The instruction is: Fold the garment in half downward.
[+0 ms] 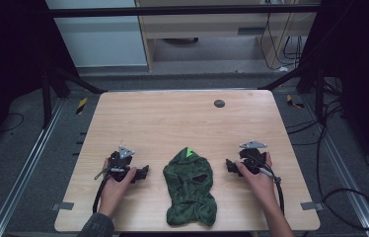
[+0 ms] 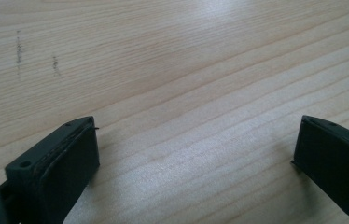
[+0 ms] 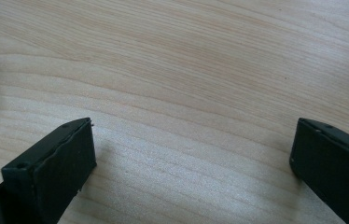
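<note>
- Overhead, the high view took in the whole wooden table [image 1: 182,123]: the left gripper [image 1: 143,173] rested on it near the front left, held in the person's left hand [image 1: 116,185], its jaws pointing toward the middle.
- The left gripper view, close to the boards, showed what the high view could not: both black jaws spread wide with bare wood grain between them, grasping nothing, and a sliver of green at its upper right edge.
- Between the two grippers lay the green knitted garment [image 1: 191,187], flat and crumpled, near the front edge, apart from both, with a bright green tag at its far tip.
- The right gripper [image 1: 231,165] lay at the front right in the right hand [image 1: 259,180].
- The right gripper view showed its jaws likewise released over bare wood.
</note>
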The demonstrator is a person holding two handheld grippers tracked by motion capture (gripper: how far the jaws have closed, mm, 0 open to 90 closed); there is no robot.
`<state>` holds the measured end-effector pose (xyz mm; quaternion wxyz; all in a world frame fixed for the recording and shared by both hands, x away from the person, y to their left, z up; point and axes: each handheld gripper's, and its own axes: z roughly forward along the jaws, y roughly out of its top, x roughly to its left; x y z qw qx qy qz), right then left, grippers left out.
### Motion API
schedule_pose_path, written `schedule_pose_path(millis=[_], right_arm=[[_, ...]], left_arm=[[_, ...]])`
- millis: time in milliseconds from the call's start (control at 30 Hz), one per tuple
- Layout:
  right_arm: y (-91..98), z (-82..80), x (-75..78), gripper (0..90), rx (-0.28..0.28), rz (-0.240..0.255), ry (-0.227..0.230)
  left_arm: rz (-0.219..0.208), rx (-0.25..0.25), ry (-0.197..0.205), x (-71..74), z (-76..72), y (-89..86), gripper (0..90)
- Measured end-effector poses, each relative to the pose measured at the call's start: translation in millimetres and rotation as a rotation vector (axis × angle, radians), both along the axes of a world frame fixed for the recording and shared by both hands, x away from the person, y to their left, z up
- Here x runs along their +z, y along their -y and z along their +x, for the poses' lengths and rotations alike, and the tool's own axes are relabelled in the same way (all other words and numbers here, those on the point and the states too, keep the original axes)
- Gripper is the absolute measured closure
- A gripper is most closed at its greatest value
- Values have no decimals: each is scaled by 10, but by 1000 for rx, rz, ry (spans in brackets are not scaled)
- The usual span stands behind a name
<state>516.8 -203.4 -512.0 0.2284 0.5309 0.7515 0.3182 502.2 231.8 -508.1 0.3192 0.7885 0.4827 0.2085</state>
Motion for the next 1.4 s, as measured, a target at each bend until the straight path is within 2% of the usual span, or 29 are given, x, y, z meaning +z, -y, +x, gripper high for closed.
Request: schedule_pose_path(millis=[133,200,300,367,500,600,667,733,800,867,1000,1133,1200,1367,1400], right_arm=[[-9,-10,10,35,11,6,-4],[-18,-23,21,78,25,3,0],[-27,-58,57,156,48,8,-12],[-54,-92,94,173,86,29,-30],[-134,-131,162,227,165,5,-59],[-182,-156,221,259,238,-34,-113],[-196,-155,275,284,269,-23,-138],[-213,-141,326,315,295,-11,-169],[-248,-109,386,352,327,-12,-184],[-286,-70,442,401,352,1,-192],[-391,5,558,485,408,-19,-203],[-499,85,649,542,451,-25,-201],[-539,109,661,568,465,-25,-206],[-641,178,647,668,497,-18,-218],[-661,193,634,676,497,-13,-225]], left_arm=[[-6,-24,3,-4,-31,-9,0],[-8,-56,4,1,-62,-10,0],[-38,-101,-6,40,-136,5,38],[-16,-117,-13,78,-180,39,37],[4,-160,-53,172,-197,143,49],[39,-208,-101,231,-159,242,50],[29,-226,-123,277,-108,279,51],[26,-242,-128,321,-63,314,52],[41,-255,-138,373,3,346,57],[57,-260,-146,409,52,375,72],[79,-289,-163,451,119,449,138],[62,-303,-169,507,163,495,222],[60,-313,-169,531,181,518,269],[69,-337,-186,546,222,591,321],[60,-340,-193,540,231,606,325]])
